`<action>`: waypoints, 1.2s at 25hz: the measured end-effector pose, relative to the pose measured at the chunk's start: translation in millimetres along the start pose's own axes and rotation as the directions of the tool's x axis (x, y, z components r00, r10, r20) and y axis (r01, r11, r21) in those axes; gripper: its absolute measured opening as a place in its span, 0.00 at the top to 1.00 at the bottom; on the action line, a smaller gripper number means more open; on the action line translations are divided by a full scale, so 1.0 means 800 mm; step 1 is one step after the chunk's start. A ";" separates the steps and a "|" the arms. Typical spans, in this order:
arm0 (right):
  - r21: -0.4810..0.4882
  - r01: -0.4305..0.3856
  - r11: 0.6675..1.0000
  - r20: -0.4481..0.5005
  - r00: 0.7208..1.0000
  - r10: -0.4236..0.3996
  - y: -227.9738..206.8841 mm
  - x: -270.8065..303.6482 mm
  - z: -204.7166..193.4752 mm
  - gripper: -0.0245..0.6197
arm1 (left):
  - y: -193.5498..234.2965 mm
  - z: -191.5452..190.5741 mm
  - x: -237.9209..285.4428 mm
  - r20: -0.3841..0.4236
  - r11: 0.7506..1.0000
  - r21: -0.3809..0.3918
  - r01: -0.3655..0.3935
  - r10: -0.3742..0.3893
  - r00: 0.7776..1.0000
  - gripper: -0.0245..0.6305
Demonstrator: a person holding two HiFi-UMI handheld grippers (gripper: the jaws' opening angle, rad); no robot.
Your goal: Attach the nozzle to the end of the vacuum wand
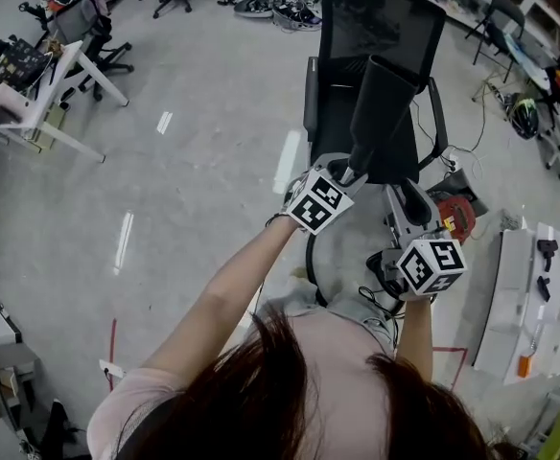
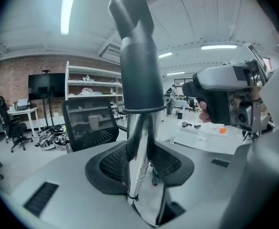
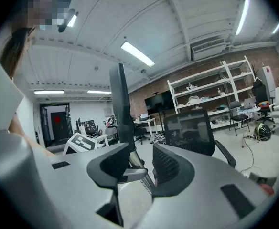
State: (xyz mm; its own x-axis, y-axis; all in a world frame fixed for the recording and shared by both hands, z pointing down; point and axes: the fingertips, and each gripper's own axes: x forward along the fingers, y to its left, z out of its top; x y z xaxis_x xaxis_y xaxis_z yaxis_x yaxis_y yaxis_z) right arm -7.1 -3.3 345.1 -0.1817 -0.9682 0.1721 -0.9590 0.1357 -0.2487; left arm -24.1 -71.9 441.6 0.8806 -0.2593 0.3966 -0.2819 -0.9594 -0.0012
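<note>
We hold the vacuum wand [image 2: 139, 142] in our left gripper [image 2: 139, 161]. Its jaws are clenched on the shiny metal tube, both mesh pads pressing its sides. The dark nozzle [image 2: 137, 56] sits over the wand's upper end, its collar ringing the tube just above the jaws, and its slanted tip points up and away from us. From the head view the nozzle [image 1: 381, 113] rises from the left gripper [image 1: 342, 171] in front of the black office chair [image 1: 381, 27], overlapping its backrest.

Our right gripper [image 3: 142, 168] is released: a clear gap stands between its pads and nothing is pressed there. The wand shows through that gap, beyond the jaws, with the nozzle [image 3: 120, 109] rising behind the left-hand jaw. In the head view the right gripper [image 1: 409, 209] hangs just beside the left one, lower and to its right, apart from the wand. A white table [image 1: 520, 295] stands near the right edge of that view, over the grey floor [image 1: 194, 161].
</note>
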 end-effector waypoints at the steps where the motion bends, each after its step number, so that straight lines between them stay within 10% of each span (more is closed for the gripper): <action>1: -0.001 0.015 1.000 -0.005 1.000 -0.015 -0.003 -0.006 -0.001 0.71 | -0.002 0.000 -0.002 0.002 1.000 -0.004 -0.008 0.008 1.000 0.73; 8: 0.014 0.111 0.994 -0.058 0.992 -0.110 -0.019 -0.039 -0.012 0.88 | -0.007 -0.004 -0.014 0.010 0.997 -0.023 -0.077 0.077 0.997 0.73; 30: -0.052 0.051 0.997 -0.064 0.996 -0.054 -0.101 -0.175 0.032 0.90 | -0.087 0.022 0.061 -0.082 0.988 -0.011 -0.152 0.150 0.985 0.73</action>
State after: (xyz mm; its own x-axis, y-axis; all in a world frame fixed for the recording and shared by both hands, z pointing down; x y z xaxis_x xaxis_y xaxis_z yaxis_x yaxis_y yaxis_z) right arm 101.3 115.9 316.8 -0.1431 -0.9586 0.2462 -0.9770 0.0971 -0.1898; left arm 45.2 -19.6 445.2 0.7942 -0.3905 0.4656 -0.4163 -0.9078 -0.0512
